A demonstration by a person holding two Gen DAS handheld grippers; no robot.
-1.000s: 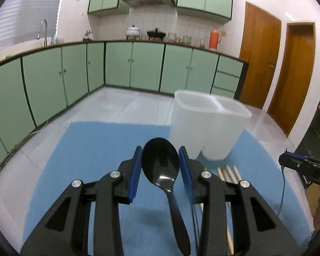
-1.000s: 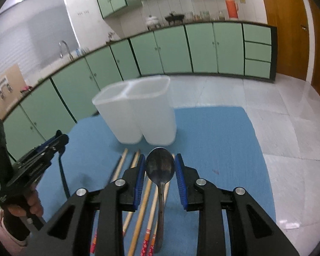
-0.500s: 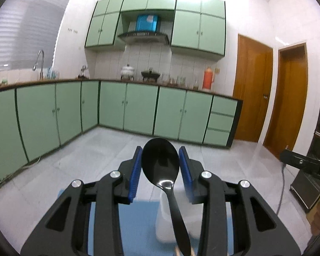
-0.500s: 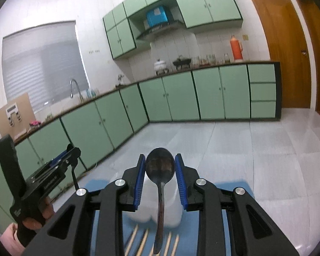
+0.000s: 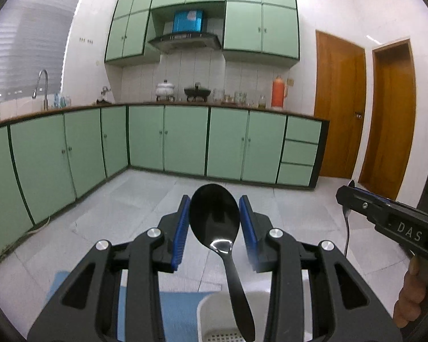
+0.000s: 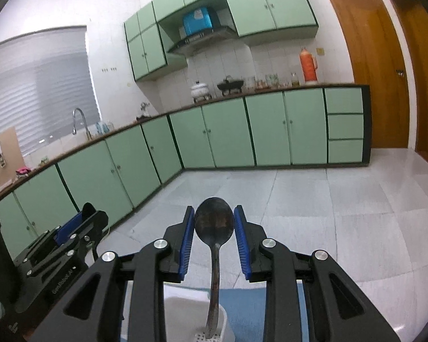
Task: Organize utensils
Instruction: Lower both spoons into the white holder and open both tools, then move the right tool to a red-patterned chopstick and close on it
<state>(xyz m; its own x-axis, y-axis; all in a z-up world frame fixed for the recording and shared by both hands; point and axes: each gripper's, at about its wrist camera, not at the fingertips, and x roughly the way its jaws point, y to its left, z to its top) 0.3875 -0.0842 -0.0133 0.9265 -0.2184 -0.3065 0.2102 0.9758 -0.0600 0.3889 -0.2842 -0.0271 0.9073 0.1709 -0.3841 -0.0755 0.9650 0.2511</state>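
My left gripper (image 5: pixel 214 216) is shut on a black plastic spoon (image 5: pixel 216 222), bowl up between the blue pads, handle hanging down over the white utensil holder (image 5: pixel 214 313) at the bottom edge. My right gripper (image 6: pixel 214 228) is shut on a metal spoon (image 6: pixel 214 225), bowl up, its handle tip reaching into the white holder (image 6: pixel 185 310) over the perforated bottom. The right gripper also shows at the right of the left wrist view (image 5: pixel 385 213); the left gripper shows at the left of the right wrist view (image 6: pixel 65 245).
A blue mat (image 5: pixel 179 313) lies under the holder, also in the right wrist view (image 6: pixel 248 307). Beyond are a tiled floor (image 5: pixel 145 199), green kitchen cabinets (image 5: pixel 185 139) and brown doors (image 5: pixel 339 105).
Both grippers have risen and tilted up with their spoons. The view swung from the mat and chopsticks to the kitchen. The holder now sits right below both grippers, spoon handles over it.
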